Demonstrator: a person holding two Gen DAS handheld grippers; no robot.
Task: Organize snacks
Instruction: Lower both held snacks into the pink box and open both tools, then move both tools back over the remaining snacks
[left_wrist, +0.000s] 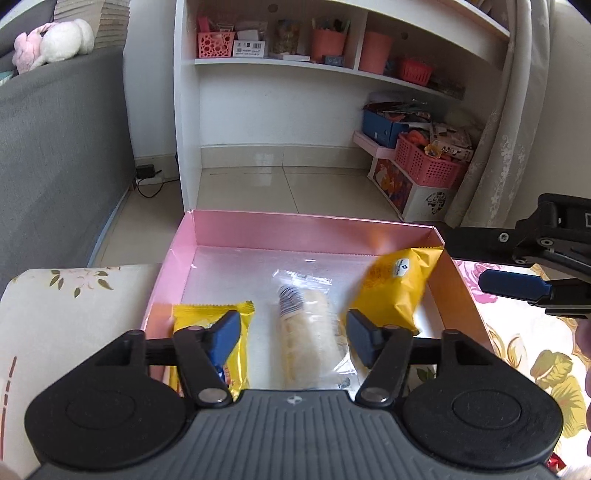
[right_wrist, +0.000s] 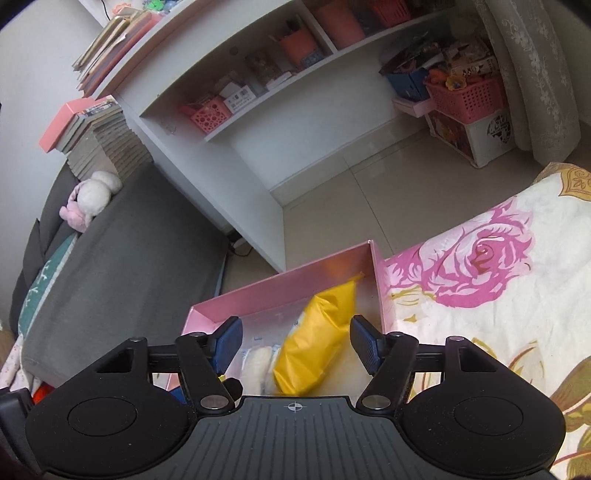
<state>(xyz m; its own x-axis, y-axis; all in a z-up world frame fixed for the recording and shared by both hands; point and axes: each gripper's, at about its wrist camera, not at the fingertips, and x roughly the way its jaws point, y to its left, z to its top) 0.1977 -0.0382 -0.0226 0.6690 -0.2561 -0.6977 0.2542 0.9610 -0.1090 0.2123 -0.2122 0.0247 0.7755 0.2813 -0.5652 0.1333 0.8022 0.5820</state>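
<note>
Inside the pink box (left_wrist: 258, 229) we have three snacks: bar (left_wrist: 210, 332) left, clear pack (left_wrist: 310, 332) middle, yellow bag (left_wrist: 395, 288) tilted right; both grippers (left_wrist: 291, 332) (right_wrist: 295, 339) spread, empty, nothing visibly left outside

The flat yellow foil snack packet (left_wrist: 236, 325) is partly hidden behind the left gripper's (left_wrist: 291, 334) blue-padded finger (left_wrist: 221, 338), the clear-wrapped pale pastry's (left_wrist: 306, 332) near end is covered, and its label print is blurred.
</note>
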